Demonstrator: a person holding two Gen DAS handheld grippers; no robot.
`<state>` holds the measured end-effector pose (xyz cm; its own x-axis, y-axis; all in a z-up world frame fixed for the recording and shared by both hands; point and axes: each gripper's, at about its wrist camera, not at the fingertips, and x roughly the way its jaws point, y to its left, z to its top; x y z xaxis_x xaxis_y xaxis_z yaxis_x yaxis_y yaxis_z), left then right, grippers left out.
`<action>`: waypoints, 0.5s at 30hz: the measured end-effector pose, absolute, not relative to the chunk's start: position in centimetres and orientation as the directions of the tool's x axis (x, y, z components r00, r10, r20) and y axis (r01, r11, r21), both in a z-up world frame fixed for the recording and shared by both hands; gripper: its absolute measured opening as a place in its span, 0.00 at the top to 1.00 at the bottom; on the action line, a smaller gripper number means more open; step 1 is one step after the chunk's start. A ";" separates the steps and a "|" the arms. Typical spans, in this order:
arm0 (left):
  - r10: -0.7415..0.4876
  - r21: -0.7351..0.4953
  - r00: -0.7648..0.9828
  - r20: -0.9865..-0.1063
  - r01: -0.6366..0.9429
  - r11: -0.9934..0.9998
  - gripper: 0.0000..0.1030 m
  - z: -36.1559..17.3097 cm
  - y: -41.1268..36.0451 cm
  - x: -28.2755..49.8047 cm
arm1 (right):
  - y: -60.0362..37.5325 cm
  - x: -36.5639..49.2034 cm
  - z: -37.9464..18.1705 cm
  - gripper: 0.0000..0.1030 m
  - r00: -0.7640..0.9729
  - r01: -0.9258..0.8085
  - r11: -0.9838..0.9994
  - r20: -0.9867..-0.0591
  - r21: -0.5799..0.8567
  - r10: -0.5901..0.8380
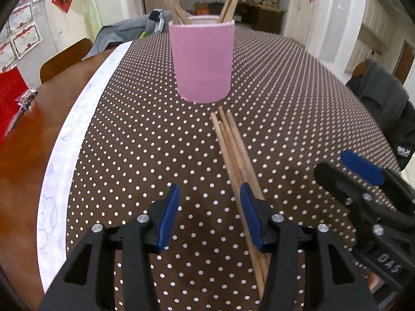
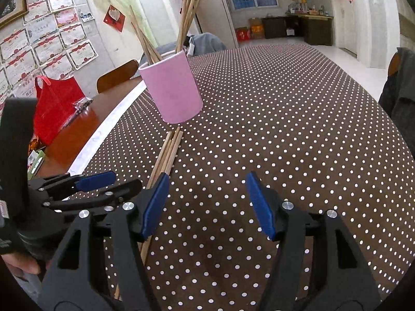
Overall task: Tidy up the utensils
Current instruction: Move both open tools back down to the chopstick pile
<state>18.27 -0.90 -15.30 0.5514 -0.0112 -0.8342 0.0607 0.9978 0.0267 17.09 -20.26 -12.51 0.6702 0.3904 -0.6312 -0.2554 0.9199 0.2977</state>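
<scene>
1. Left tool (image 1: 209, 213): jaws apart, nothing between the blue pads (image 1: 170, 215), only dotted cloth showing in the gap; angled down toward the counter.
2. Right tool (image 2: 207, 202): jaws apart too, empty, gap wider than the left's; its left pad (image 2: 155, 204) just over the loose chopsticks. Also visible from the left wrist camera, low at the right (image 1: 363, 171).
3. Left tool seen from the right wrist camera at the left side (image 2: 96, 181), close beside the right tool; part of a hand (image 2: 20, 261) gripping its handle.
4. Loose chopsticks (image 1: 234, 150): a small wooden bundle lying flat on the cloth, running from just before the cup back beneath the left tool's right pad and between the two tools.
5. Pink cup (image 1: 203, 62): upright on the dotted brown cloth (image 1: 285, 103), further in from the near edge, closer to the cloth's left edge; far tips of the loose bundle near its base.
6. More chopsticks (image 2: 186, 18) standing in the cup, fanned left and right.
7. White strip (image 1: 77, 119) along the cloth's left edge, bare wooden counter (image 1: 23, 160) beyond it.
8. Red bag (image 2: 55, 103) on that bare wood at the left.
</scene>
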 end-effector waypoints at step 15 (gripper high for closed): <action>0.026 0.086 0.549 -0.835 0.083 0.993 0.53 -16.0 -2.6 19.5 | -21.0 17.9 -13.1 0.38 0.636 -0.245 0.904 -0.645 0.351 0.423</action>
<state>19.54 -2.59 -16.02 0.5492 0.0261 -0.8353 0.0833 0.9928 0.0857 17.92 -21.05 -13.09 0.6360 0.4231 -0.6454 -0.2445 0.9037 0.3514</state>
